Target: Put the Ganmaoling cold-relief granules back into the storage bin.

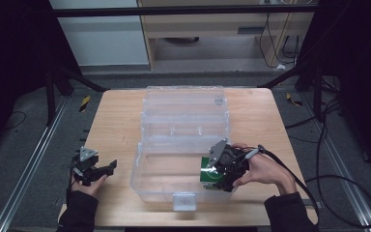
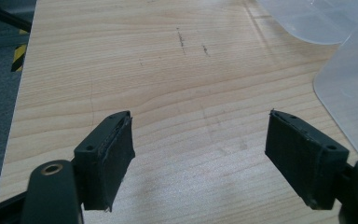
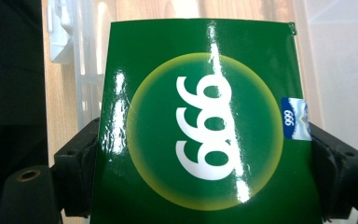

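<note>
A clear plastic storage box (image 1: 183, 123) stands open in the middle of the wooden table (image 1: 118, 121), its lid folded back. My right gripper (image 1: 216, 173) is shut on a green carton (image 1: 208, 177) printed with "999" in a yellow ring, holding it inside the box's near right corner. In the right gripper view the green carton (image 3: 200, 126) sits squeezed between both jaws, with the box's white latch (image 3: 58, 32) beyond it. My left gripper (image 1: 107, 167) rests open over bare wood left of the box; its pads (image 2: 114, 156) stand wide apart with nothing between them.
A corner of the clear box (image 2: 349, 93) shows at the right of the left gripper view. The table's left edge (image 2: 16, 121) drops to grey floor with a yellow-black striped mark (image 1: 84, 103). Cables (image 1: 338, 179) trail on the floor at the right. A black frame surrounds the table.
</note>
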The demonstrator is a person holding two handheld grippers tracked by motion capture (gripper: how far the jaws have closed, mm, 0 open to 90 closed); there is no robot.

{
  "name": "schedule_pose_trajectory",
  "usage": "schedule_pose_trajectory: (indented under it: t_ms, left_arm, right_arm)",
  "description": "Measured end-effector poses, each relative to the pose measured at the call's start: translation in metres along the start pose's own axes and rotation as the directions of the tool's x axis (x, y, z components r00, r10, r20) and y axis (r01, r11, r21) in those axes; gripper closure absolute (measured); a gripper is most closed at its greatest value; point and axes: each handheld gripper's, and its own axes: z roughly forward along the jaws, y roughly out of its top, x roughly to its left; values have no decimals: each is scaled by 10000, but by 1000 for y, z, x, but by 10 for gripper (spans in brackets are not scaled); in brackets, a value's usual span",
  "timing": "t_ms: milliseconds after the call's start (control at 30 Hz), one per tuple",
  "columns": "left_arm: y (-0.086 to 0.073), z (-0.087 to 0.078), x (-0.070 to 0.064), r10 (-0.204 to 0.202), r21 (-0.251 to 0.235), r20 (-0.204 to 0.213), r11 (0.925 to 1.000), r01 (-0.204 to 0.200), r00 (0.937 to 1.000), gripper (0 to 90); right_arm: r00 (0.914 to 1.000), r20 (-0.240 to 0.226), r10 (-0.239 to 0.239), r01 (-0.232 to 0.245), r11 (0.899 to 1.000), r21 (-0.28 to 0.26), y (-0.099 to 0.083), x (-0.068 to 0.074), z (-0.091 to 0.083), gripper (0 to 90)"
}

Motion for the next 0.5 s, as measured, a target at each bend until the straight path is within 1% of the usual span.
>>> schedule_pose_trajectory:
  t_ms: [67,167,400,433,467,500]
  left_arm:
    - [0,0,0,21,20,3,10000,-21,10000,225]
    - [0,0,0,20,18,0,10000,-20,10000,225]
    - [0,0,0,-4,11,-3,10000,4,10000,225]
    - [0,0,0,-4,11,-3,10000,4,10000,226]
    - [0,0,0,-7,7,0,10000,7,10000,226]
    - [0,0,0,4,10,-1,10000,-4,10000,225]
  right_arm:
    - [10000,-57,80,-81,9999,-80,-3,0,2,158]
    - [10000,27,-87,87,10000,40,-5,0,6,155]
    - [9999,-103,-124,132,9970,758,-5,-1,18,146]
    - [9999,-151,-66,77,9975,707,-6,-2,19,146]
    - [9996,-243,134,-118,9979,636,-7,-2,19,167]
    - [9997,-177,164,-154,9986,507,-9,-3,18,193]
